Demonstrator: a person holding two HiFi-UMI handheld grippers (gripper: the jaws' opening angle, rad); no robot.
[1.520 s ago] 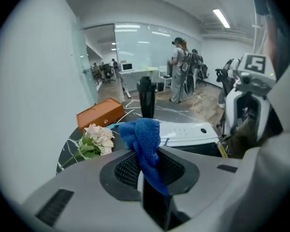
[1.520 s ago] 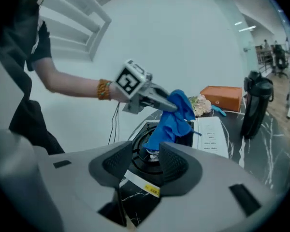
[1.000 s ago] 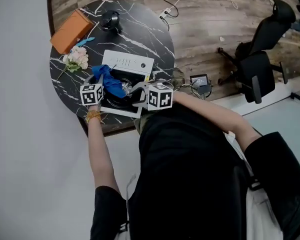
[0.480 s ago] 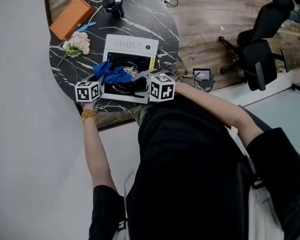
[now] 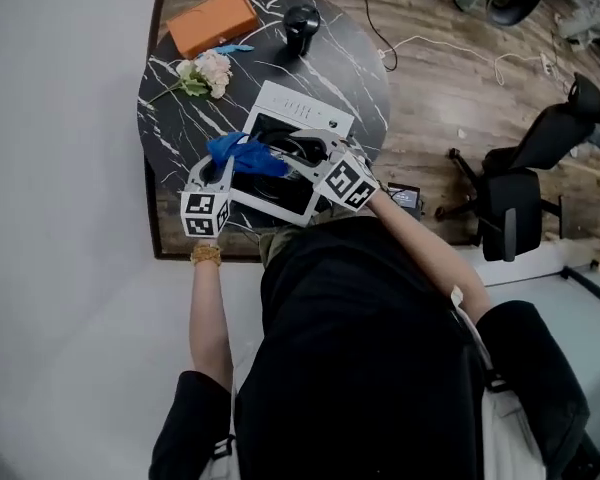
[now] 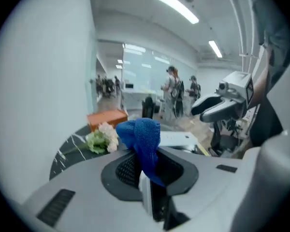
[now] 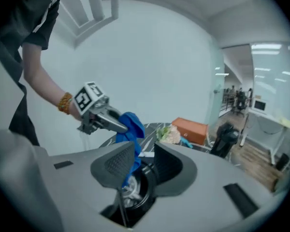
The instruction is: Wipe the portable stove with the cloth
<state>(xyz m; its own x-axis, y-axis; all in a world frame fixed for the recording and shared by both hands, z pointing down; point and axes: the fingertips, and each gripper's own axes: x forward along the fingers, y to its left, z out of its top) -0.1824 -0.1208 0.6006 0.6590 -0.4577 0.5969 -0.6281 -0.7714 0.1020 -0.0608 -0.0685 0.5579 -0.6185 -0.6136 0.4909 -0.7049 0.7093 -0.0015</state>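
The white portable stove (image 5: pixel 302 196) sits on the round black marble table (image 5: pixel 170 138), its black burner (image 7: pixel 130 190) showing under the right jaws. The blue cloth (image 5: pixel 245 155) hangs above the stove's left side. My left gripper (image 5: pixel 223 166) is shut on it, and a bunch of cloth (image 6: pixel 141 134) stands up out of the jaws. My right gripper (image 5: pixel 305 146) reaches in from the right, over the burner. Its jaws are closing, with the hanging end of the cloth (image 7: pixel 130 129) by the left pad and a gap still between the pads.
An orange box (image 5: pixel 212 20), a pale flower sprig (image 5: pixel 202 73) and a black cup-like object (image 5: pixel 300 26) lie on the far side of the table. A wall runs along the left. An office chair (image 5: pixel 520 193) and cables (image 5: pixel 420 43) are on the wooden floor to the right.
The left gripper has lifted the cloth up off the stove. The right gripper has swung in toward the hanging cloth and narrowed its jaws.
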